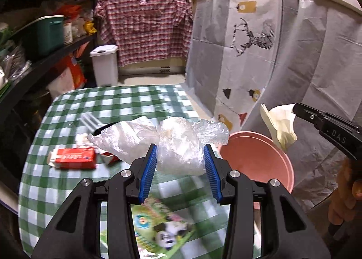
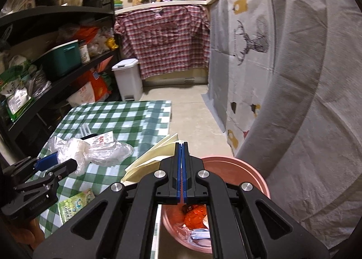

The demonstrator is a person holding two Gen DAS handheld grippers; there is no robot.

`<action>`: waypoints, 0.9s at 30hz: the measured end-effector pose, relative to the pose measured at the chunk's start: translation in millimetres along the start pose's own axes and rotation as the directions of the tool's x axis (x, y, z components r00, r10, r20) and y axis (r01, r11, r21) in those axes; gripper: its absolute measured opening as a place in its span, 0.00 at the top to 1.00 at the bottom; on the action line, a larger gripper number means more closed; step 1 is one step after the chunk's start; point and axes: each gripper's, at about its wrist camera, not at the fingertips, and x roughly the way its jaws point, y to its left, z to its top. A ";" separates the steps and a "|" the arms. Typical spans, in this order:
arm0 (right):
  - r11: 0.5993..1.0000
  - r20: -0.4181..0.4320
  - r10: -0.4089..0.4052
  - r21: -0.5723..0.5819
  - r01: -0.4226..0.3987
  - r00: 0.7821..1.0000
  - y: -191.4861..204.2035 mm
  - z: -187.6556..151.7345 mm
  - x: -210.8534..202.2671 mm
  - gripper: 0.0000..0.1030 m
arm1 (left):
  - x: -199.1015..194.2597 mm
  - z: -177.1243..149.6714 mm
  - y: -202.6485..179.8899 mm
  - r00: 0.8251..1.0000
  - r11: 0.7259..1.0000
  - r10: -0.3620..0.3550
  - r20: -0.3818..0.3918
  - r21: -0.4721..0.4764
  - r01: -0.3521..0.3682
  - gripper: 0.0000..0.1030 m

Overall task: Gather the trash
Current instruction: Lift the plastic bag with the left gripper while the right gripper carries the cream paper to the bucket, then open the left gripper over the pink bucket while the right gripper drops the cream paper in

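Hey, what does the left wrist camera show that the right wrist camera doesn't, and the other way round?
Only the left wrist view shows the red carton on the table and the panda-print wrapper under the left gripper.

Only the right wrist view shows inside the pink bin, where orange plastic trash lies, and the green snack packet.

Both show the left gripper shut on the clear plastic bag, the right gripper pinching the cream napkin, the checkered tablecloth and the white pedal bin.
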 end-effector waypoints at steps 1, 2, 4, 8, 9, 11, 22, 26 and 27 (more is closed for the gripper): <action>1.000 -0.001 -0.010 0.006 0.010 1.000 -4.4 -0.1 0.1 0.99 | 1.6 0.2 -4.5 1.000 1.000 -0.008 -0.002 0.004 0.008 0.60; 1.000 -0.002 -0.018 0.013 0.018 1.000 -8.4 -0.1 0.2 0.99 | 4.6 0.6 -11.2 1.000 1.000 -0.020 -0.006 0.008 0.020 0.60; 0.999 -0.004 -0.034 0.029 0.034 0.999 -16.2 0.1 -0.4 0.99 | 8.6 1.1 -18.0 0.999 0.999 -0.035 -0.013 0.013 0.035 0.60; 0.997 -0.003 -0.049 0.062 0.049 0.999 -30.7 0.8 -1.9 0.99 | 20.5 0.2 -37.8 0.997 0.997 -0.074 -0.037 0.026 0.075 0.60; 0.996 -0.006 -0.058 0.067 0.059 0.998 -34.5 0.5 -1.7 0.99 | 23.0 -0.3 -41.6 0.996 0.996 -0.081 -0.042 0.028 0.083 0.60; 0.994 -0.011 -0.073 0.079 0.073 0.997 -40.7 0.1 -0.7 0.99 | 28.1 -1.2 -50.3 0.994 0.995 -0.093 -0.050 0.031 0.095 0.60; 0.987 -0.042 -0.111 0.114 0.115 0.993 -61.0 -2.0 8.5 0.98 | 52.4 -7.2 -90.4 0.983 0.985 -0.152 -0.103 0.070 0.159 0.59; 0.986 -0.049 -0.113 0.114 0.118 0.992 -62.7 -4.5 9.2 0.98 | 56.7 -7.5 -94.1 0.982 0.984 -0.154 -0.110 0.070 0.162 0.59; 0.986 -0.051 -0.111 0.117 0.116 0.992 -63.8 -3.9 10.0 0.98 | 57.5 -7.1 -94.9 0.982 0.984 -0.155 -0.112 0.069 0.163 0.59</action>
